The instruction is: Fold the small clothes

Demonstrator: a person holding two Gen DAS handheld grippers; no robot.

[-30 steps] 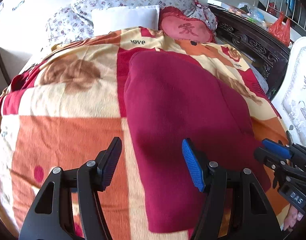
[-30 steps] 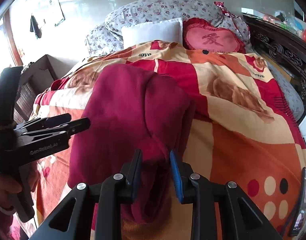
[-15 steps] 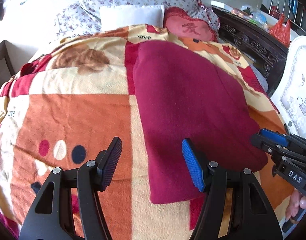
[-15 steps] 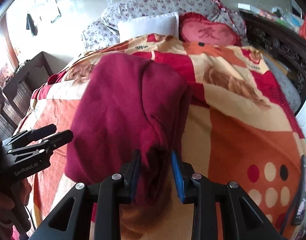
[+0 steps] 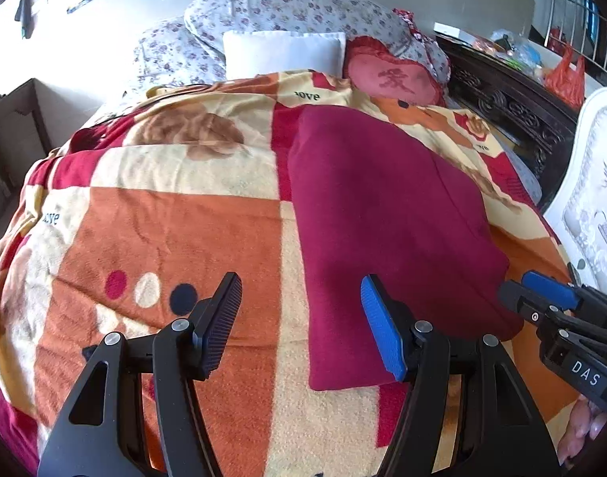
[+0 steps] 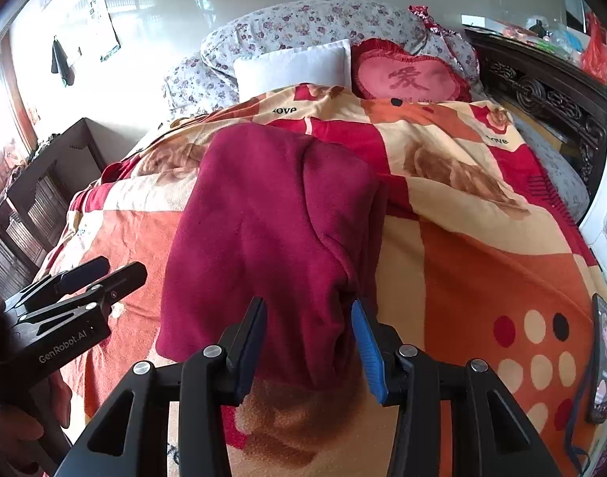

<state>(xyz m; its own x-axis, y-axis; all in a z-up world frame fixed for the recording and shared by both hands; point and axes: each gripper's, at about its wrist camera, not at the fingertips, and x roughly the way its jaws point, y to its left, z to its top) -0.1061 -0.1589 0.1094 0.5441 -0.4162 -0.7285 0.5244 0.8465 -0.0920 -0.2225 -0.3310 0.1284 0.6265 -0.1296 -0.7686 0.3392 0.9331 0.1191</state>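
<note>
Your left tool (image 5: pixel 299 318) stands released, its jaws wide over the blanket (image 5: pixel 164 238) at the lower centre of the left wrist view, nothing between them. The folded maroon garment (image 5: pixel 383 218) lies right of centre on the bed.

In the right wrist view, your right tool (image 6: pixel 309 342) has just been opening; the garment's (image 6: pixel 271 230) near edge sits between its jaws, unpressed.

Bed (image 5: pixel 514 167) covered by patchwork fleece blanket (image 5: pixel 176 238), orange, cream, red squares. Folded maroon garment (image 5: pixel 383 214) flat on blanket, centre toward 3 o'clock in left wrist view. At 12 o'clock: white pillow (image 5: pixel 281 53), floral pillows (image 5: pixel 295 12), red heart cushion (image 5: pixel 395 79). Phone (image 6: pixel 603 357) on blanket at 4 o'clock in right wrist view.
</note>
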